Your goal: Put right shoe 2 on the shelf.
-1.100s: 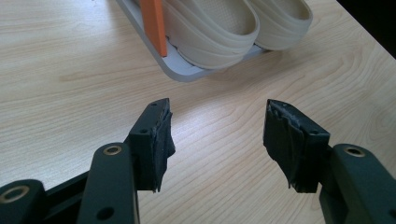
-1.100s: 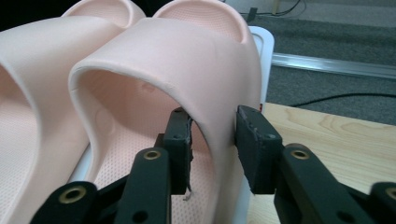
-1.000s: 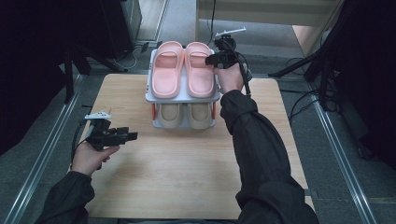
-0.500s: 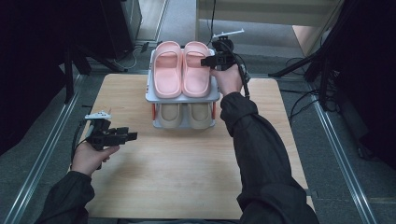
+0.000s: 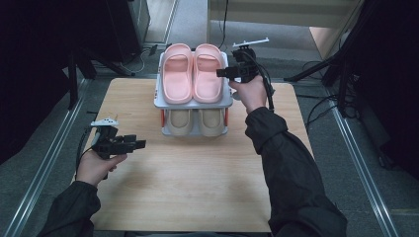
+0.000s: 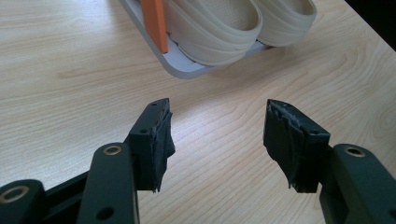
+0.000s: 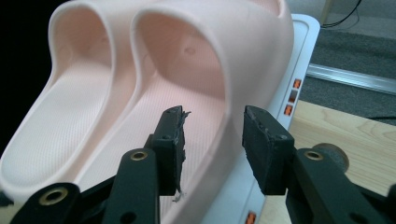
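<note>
A pair of pink slippers (image 5: 191, 74) lies side by side on the top tier of a small grey shoe rack (image 5: 193, 104); a beige pair (image 5: 196, 121) sits on the lower tier. My right gripper (image 5: 221, 74) is at the right edge of the right pink slipper (image 7: 219, 60). Its jaws have just been opening and now stand open, either side of that slipper's outer wall, and the pads do not press on it. My left gripper (image 5: 141, 144) hovers open over the bare table left of the rack, pointing at the beige slippers (image 6: 219, 28), with nothing between its fingers.
The rack stands at the far middle of the wooden table (image 5: 197, 182). An orange post (image 6: 154, 21) rises at the rack's lower tier (image 6: 187, 71). Dark equipment and cables surround the table; metal rails (image 5: 44, 168) run along both sides.
My right gripper has drawn back to the right and a little nearer, away from the pink slipper, with its jaws slightly wider. The left hand has not moved.
</note>
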A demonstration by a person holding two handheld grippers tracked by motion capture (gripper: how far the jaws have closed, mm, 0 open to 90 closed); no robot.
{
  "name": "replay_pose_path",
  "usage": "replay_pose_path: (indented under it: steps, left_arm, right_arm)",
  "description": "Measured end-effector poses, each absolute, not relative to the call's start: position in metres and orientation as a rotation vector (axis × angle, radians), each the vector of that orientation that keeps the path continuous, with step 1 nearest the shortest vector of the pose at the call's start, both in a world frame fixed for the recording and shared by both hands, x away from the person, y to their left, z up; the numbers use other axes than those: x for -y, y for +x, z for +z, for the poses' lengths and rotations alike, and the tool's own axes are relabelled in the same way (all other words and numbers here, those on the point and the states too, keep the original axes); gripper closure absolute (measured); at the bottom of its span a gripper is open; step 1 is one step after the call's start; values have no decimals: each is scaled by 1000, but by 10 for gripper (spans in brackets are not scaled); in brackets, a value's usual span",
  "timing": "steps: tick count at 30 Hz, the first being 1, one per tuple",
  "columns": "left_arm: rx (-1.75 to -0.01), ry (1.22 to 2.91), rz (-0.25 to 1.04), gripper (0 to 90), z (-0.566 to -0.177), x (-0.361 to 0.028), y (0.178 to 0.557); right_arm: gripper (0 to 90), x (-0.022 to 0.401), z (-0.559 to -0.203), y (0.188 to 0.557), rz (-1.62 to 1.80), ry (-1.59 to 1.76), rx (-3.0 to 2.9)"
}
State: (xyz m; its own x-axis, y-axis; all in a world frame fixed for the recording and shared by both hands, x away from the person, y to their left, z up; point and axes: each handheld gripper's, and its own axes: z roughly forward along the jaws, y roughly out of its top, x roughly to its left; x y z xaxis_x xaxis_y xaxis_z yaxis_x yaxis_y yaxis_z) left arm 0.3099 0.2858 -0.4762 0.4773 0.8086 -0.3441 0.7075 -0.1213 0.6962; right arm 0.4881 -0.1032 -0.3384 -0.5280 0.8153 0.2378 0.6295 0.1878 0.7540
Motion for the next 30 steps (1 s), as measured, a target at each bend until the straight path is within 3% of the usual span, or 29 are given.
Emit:
replay_pose_path:
  steps: [17,30]
  left_arm:
    - [-1272,1870,152,416,-478,-281,323]
    - [-1246,1901,124,416,-481,-268,337]
  right_arm:
    - [620,127,-348,432,1320,1212,-2332]
    - [596,145,-378,380,1347,1123,-2362]
